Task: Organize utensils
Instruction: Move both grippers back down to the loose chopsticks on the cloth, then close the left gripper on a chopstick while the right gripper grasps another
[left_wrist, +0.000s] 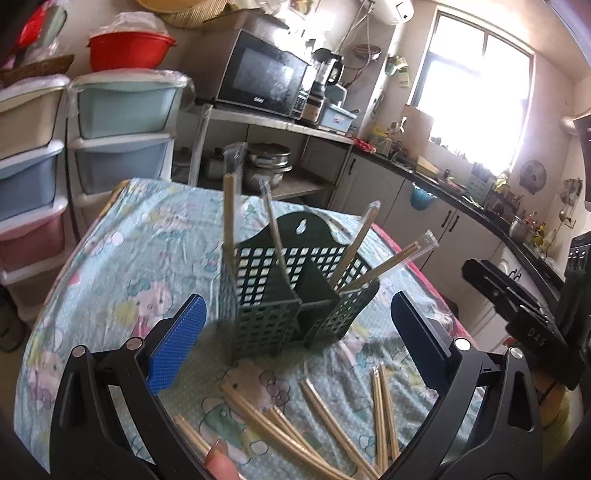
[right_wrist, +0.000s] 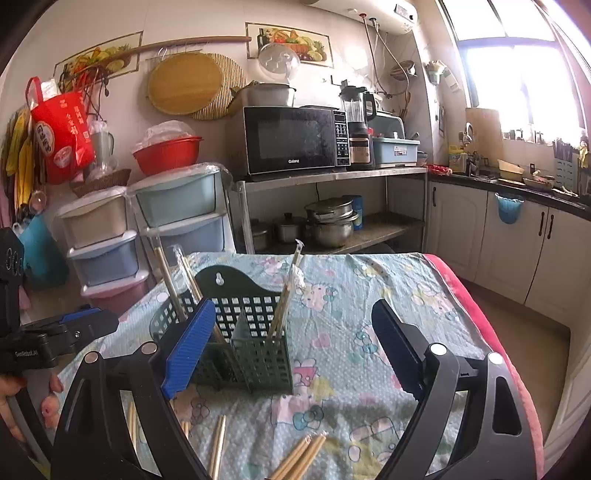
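A dark green lattice utensil holder (left_wrist: 291, 295) (right_wrist: 236, 343) stands on the table, split into compartments. Several wrapped chopstick pairs (left_wrist: 358, 247) (right_wrist: 286, 295) lean upright in it. More wrapped chopstick pairs (left_wrist: 332, 424) (right_wrist: 299, 458) lie loose on the cloth in front of it. My left gripper (left_wrist: 295, 325) is open just before the holder, nothing between its blue pads. My right gripper (right_wrist: 291, 332) is open too and empty, with the holder behind its left pad. In the right wrist view the left gripper (right_wrist: 85, 321) shows at the left edge.
The table wears a light blue cartoon-print cloth (right_wrist: 369, 295) with a red edge on the right. Stacked plastic drawers (right_wrist: 177, 214) stand behind on the left, a metal rack with a microwave (right_wrist: 295, 140) and pots beyond. A kitchen counter (right_wrist: 517, 192) runs along the right.
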